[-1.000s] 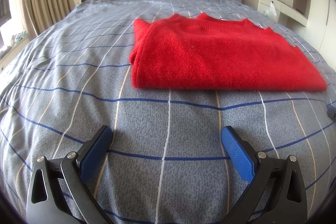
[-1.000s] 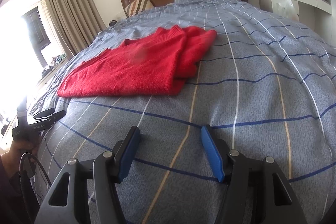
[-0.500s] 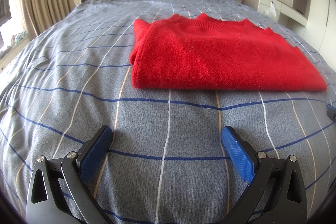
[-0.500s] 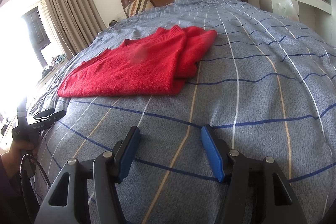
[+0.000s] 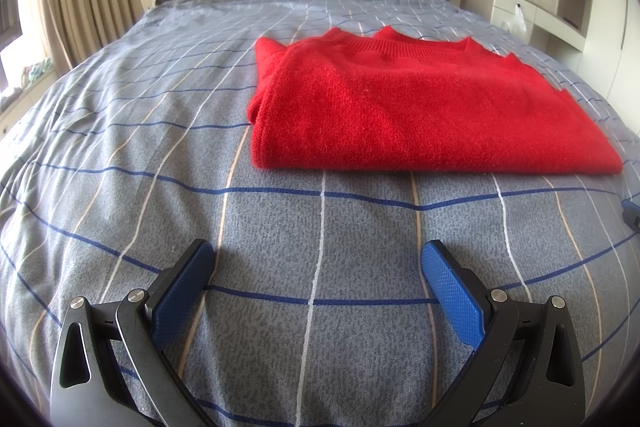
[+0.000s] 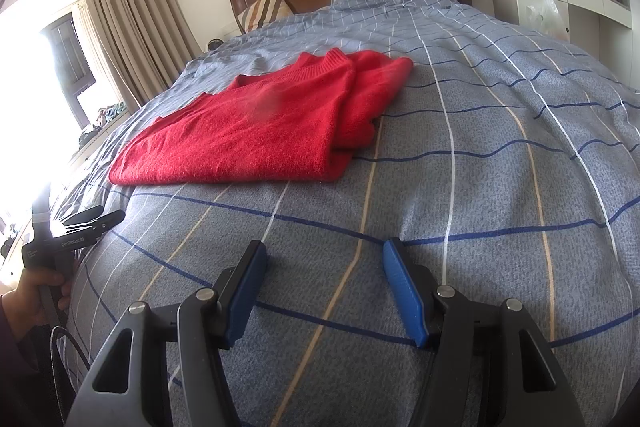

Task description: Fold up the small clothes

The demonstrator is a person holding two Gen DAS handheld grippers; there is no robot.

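Nothing moved: sweater (image 5: 420,111) on bedspread (image 5: 120,147)

Bright daylight, sharp focus, heavy fisheye warp

In the right wrist view the window (image 6: 60,75) at 9 o'clock is blown out to white glare. The bedspread (image 5: 320,227) is evenly lit, its grid lines bowing toward the dark vignetted rim. A soft smudge blurs the red sweater (image 6: 268,103); faint shadows sit under the left gripper (image 5: 316,287).

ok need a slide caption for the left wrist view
Open left gripper poised above the checked bedspread, facing a folded red sweater.
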